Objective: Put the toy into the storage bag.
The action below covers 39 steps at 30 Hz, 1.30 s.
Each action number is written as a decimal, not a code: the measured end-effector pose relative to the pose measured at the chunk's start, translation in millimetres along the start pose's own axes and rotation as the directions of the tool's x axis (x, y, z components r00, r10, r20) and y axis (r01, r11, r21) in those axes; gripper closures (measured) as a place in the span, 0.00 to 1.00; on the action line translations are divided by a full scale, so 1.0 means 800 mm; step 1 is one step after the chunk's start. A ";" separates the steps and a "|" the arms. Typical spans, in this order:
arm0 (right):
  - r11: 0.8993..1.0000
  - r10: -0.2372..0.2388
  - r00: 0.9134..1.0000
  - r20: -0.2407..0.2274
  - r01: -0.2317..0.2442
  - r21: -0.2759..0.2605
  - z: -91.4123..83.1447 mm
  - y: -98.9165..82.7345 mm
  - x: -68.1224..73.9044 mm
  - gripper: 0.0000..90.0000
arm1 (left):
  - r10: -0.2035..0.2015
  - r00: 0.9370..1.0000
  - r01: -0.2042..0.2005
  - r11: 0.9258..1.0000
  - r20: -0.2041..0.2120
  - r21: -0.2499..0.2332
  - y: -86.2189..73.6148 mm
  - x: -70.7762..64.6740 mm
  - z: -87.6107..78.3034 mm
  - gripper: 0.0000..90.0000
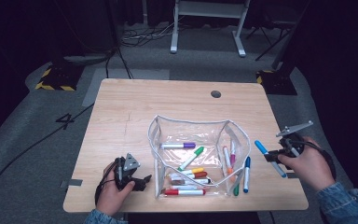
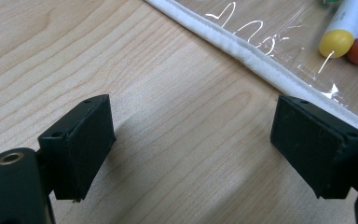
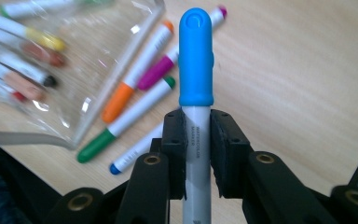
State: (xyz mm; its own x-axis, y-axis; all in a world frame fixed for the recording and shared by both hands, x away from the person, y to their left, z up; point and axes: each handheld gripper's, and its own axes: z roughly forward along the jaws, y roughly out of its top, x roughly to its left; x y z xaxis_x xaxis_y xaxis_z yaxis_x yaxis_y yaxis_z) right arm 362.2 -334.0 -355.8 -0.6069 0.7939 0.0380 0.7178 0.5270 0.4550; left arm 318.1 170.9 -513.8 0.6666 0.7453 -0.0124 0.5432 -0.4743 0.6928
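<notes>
My right gripper (image 3: 197,140) clamps the blue-capped marker (image 3: 196,65) by its white barrel, clear of the table; the clear pouch (image 1: 154,140) lies beyond its tip. My left gripper (image 2: 191,149) stands open just beside the pouch's hem. Risk: the smooth barrel may pivot and miss the opening.

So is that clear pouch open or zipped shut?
Open: the clear pouch has its white-edged mouth spread wide, and markers lie loose inside, uncovered.
</notes>
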 end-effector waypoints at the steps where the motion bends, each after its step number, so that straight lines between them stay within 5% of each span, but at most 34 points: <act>1: 1.000 -0.022 1.000 -0.003 0.022 -0.010 -0.008 0.008 0.003 0.86 | 0.000 1.000 0.000 1.000 0.000 0.000 0.000 0.000 0.000 0.15; 6: 0.994 -0.104 0.994 -0.022 0.103 -0.049 -0.043 0.047 0.026 0.86 | 0.001 1.000 -0.001 1.000 -0.002 0.000 0.000 0.000 0.000 0.15; 14: 0.967 -0.253 0.966 -0.054 0.250 -0.059 -0.064 0.104 0.074 0.86 | -0.002 1.000 0.002 1.000 -0.002 -0.002 0.000 0.000 0.000 0.15; 24: 0.893 -0.446 0.887 -0.122 0.451 0.012 -0.032 0.149 0.143 0.86 | -0.007 1.000 0.007 1.000 0.007 -0.002 0.000 0.000 0.001 0.15; 35: 0.823 -0.546 0.816 -0.189 0.565 0.062 0.020 0.175 0.190 0.86 | -0.008 1.000 0.008 1.000 0.007 -0.002 0.000 0.000 0.001 0.15; 39: 0.789 -0.572 0.786 -0.235 0.605 0.102 0.052 0.175 0.204 0.86 | -0.008 1.000 0.008 1.000 0.007 -0.002 0.000 0.000 0.001 0.15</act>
State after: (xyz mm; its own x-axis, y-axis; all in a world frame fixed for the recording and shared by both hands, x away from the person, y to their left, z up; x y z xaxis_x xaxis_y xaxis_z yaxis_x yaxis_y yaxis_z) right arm 377.4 -118.1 -322.7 -0.9678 0.2509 -0.0211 0.2341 0.9274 0.2917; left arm 318.2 170.3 -514.2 0.6662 0.7454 -0.0229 0.5471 -0.4677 0.6942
